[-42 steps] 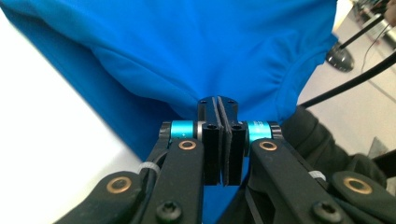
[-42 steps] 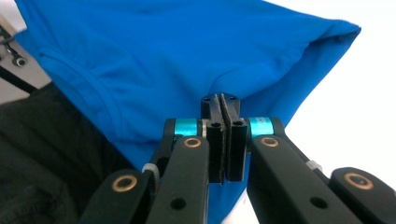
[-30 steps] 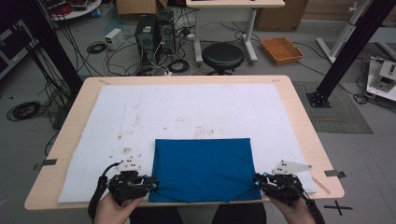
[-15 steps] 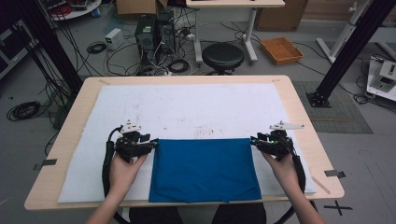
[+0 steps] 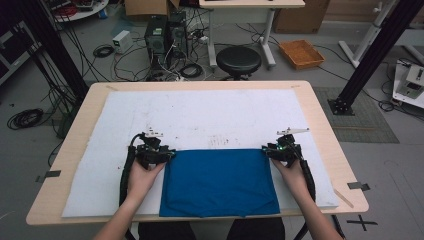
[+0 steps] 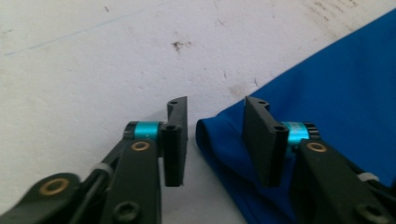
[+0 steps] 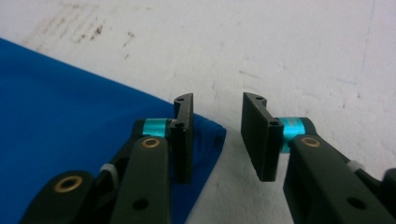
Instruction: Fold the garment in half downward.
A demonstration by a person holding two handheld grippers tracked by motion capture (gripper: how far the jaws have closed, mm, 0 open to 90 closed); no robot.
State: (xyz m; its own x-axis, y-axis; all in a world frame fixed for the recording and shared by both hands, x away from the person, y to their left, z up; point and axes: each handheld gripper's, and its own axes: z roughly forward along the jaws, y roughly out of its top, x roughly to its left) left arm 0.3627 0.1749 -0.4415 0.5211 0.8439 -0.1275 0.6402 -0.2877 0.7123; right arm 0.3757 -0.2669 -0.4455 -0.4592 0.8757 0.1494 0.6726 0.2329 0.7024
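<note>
A blue cloth lies flat as a rectangle on the white mat, near the table's front edge. My left gripper sits at its far left corner and my right gripper at its far right corner. In the left gripper view the jaws stand apart, and the cloth's corner lies between them untouched by the pads. In the right gripper view the gripper straddles the other corner the same way. Both pairs of jaws have just been closing.
The mat covers most of the wooden table and shows faint stains. Bare mat stretches beyond the cloth toward the far edge. On the floor behind stand a black stool, computer towers with cables and an orange tray.
Both grippers have moved away from the person, from the cloth's near corners along its sides to its far corners. The cloth has kept its place and shape.
</note>
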